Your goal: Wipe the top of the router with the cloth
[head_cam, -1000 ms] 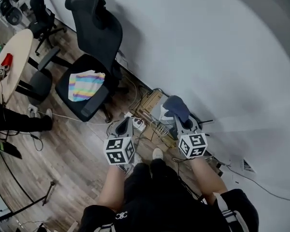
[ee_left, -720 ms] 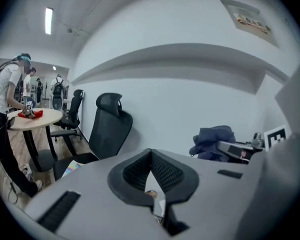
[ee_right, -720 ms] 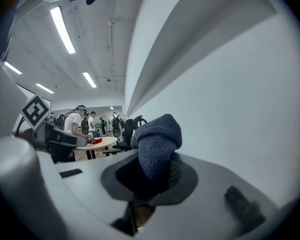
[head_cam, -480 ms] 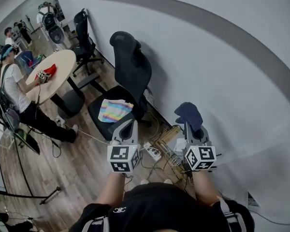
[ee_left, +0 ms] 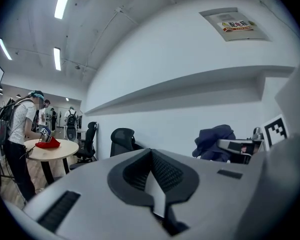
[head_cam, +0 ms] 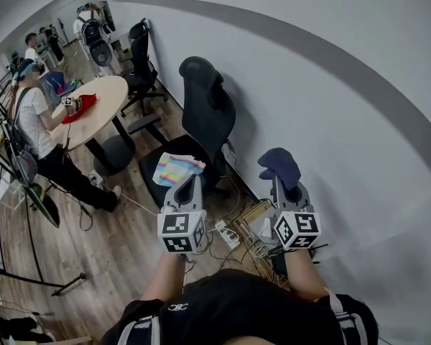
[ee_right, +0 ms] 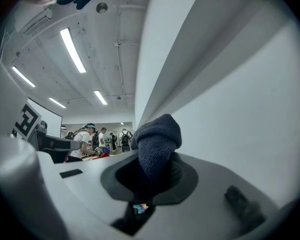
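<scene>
The left gripper [ee_left: 151, 159] has its fingers [ee_left: 135, 171] closed together, with nothing in them. The right gripper [ee_right: 152, 169] has its fingers [ee_right: 124, 178] squeezed on the cloth [ee_right: 157, 136]. The cloth is dark blue, and it sticks up out of the fingers in a soft lump.

From the head view, the right gripper [head_cam: 280, 183] holds the cloth [head_cam: 279, 164] up in the air, close to the white wall [head_cam: 345, 92]. The left gripper [head_cam: 189, 187] is beside it, at about the same height, and the two do not touch.

Below them, on the wooden floor [head_cam: 93, 250] by the wall, lie a white power strip [head_cam: 226, 233] and a messy pile of wires [head_cam: 253, 225]. I cannot pick out the router in that mess.

A black chair [head_cam: 207, 110] stands near the wall, with a rainbow towel [head_cam: 176, 169] on its seat. Further off is a round surface [head_cam: 104, 95] with a red thing [head_cam: 79, 106] on it. A person [head_cam: 32, 124] sits beside it.
</scene>
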`<state>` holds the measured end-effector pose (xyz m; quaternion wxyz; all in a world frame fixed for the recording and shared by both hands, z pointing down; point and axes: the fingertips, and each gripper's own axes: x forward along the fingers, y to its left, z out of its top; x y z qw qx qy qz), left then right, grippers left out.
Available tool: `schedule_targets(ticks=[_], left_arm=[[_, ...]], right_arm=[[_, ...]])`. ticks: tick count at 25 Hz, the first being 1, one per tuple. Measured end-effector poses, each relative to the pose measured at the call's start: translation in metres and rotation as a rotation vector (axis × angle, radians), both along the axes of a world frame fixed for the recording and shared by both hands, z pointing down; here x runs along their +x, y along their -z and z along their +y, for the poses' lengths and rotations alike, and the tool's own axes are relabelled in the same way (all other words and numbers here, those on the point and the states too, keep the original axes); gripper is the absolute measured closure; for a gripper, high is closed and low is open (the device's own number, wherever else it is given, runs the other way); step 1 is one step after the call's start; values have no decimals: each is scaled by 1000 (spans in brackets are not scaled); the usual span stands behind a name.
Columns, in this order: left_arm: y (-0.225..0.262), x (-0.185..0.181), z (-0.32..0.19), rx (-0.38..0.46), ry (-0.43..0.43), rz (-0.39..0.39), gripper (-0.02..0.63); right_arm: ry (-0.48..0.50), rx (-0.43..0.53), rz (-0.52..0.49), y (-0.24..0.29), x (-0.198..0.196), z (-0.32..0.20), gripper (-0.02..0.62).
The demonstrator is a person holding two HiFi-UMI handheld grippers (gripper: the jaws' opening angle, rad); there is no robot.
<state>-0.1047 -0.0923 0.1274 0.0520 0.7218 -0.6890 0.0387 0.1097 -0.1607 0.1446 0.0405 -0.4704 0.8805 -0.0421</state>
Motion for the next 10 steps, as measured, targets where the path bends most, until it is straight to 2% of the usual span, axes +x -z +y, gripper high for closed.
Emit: schedule_targets(ticks=[10], left_arm=[[1, 16, 6, -6, 23, -27, 601]], right_arm=[[1, -16, -12, -5, 17, 5, 537]])
